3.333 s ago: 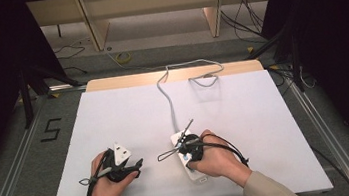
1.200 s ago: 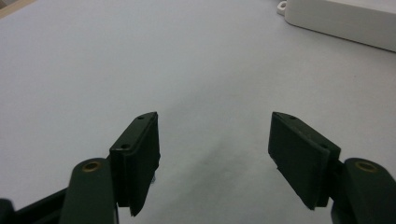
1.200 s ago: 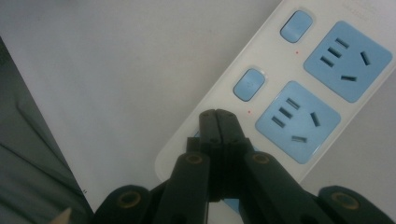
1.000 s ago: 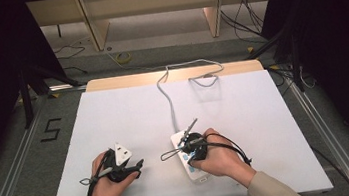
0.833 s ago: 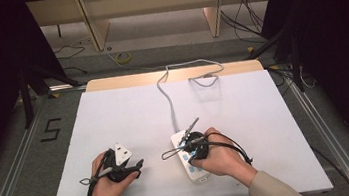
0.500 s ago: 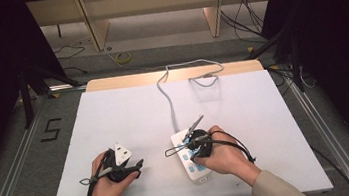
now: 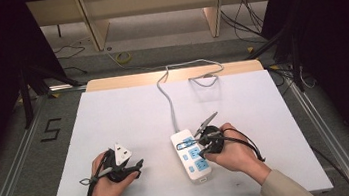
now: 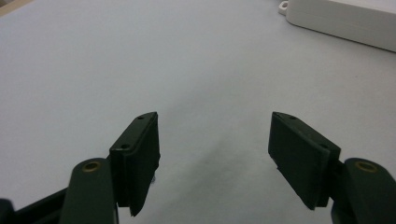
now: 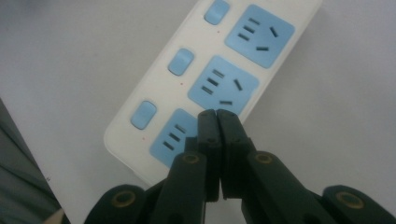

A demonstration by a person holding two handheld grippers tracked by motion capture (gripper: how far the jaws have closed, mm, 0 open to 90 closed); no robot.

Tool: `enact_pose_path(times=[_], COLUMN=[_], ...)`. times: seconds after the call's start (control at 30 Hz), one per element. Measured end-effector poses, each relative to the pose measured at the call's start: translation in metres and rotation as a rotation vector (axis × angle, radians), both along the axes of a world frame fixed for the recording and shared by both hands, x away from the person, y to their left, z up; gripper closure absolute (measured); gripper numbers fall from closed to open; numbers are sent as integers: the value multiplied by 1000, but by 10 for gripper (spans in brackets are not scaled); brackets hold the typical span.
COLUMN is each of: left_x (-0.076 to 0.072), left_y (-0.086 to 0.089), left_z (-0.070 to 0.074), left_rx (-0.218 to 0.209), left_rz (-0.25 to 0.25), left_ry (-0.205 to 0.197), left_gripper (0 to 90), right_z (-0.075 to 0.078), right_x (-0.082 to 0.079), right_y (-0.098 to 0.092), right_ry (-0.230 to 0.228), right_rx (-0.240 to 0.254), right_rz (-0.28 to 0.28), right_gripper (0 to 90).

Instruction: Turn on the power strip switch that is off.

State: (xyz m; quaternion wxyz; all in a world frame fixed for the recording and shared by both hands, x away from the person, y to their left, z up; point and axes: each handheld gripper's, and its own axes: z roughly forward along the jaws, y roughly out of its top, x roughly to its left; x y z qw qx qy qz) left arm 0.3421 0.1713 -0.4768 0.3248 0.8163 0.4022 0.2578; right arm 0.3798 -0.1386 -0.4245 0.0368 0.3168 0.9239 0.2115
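The left hand-held gripper (image 8: pixel 212 163) rests released over bare tabletop (image 7: pixel 129 113), idle. The power strip (image 7: pixel 191 155) lies at the near middle, under the clenched, empty right hand-held gripper (image 9: pixel 217 122), which seems poised to press a switch (image 9: pixel 143 115); that needs a small aimed push.

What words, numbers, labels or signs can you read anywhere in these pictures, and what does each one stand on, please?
"5": a dark numeral on the grey floor left of the table.
The power strip shows blue sockets and switches but no readable print; tiny red dots beside the switches carry no legible text.
No writing is legible on the left gripper or right gripper.
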Motion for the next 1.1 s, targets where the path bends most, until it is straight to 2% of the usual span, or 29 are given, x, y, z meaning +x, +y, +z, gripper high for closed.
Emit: enact_pose_path(times=[0.27, 1.1], left_x=[0, 0], left_y=[0, 2], left_z=[0, 0], left_rx=[0, -6], left_rz=[2, 9], left_ry=[0, 0], left_gripper=[337, 336], right_z=[-1, -11], right_x=[2, 4], right_y=[-21, -76], right_ry=[-21, -91], right_rx=[35, 92], right_rz=[-40, -190], right_gripper=[871, 806])
